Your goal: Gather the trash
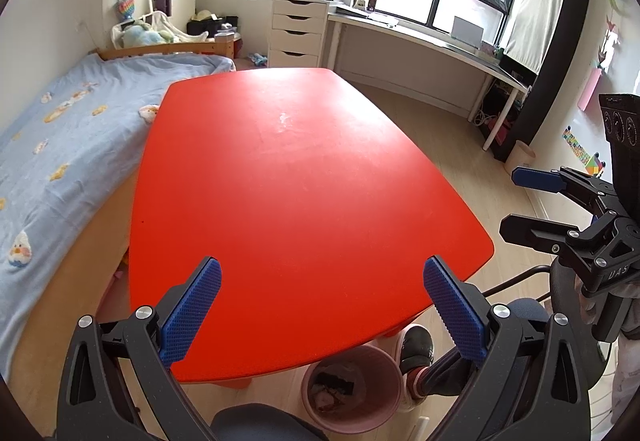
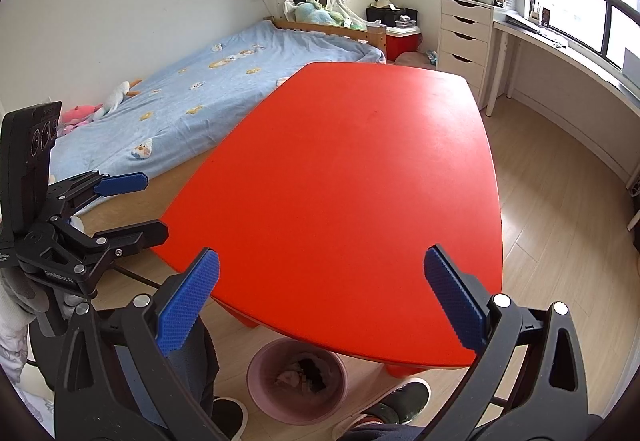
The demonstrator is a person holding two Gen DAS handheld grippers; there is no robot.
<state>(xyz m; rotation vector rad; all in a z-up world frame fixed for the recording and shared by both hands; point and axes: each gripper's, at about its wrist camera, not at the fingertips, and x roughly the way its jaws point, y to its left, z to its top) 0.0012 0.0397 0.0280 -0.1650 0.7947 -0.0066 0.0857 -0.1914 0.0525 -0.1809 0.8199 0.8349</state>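
Observation:
A pink waste bin (image 1: 352, 389) stands on the floor under the near edge of the red table (image 1: 296, 181); it holds some dark and pale trash. It also shows in the right wrist view (image 2: 296, 387). My left gripper (image 1: 322, 305) is open and empty, above the table's near edge. My right gripper (image 2: 320, 299) is open and empty, also above the near edge. Each gripper shows in the other's view, the right one (image 1: 516, 201) and the left one (image 2: 150, 205), both open. No trash shows on the red tabletop (image 2: 360, 181).
A bed with a blue cover (image 1: 60, 145) lies along the table's left side. A white drawer unit (image 1: 296, 33) and long desk (image 1: 420, 37) stand under the windows. The person's shoes (image 1: 416, 353) sit beside the bin. A cream bin (image 1: 519, 157) stands at the far right.

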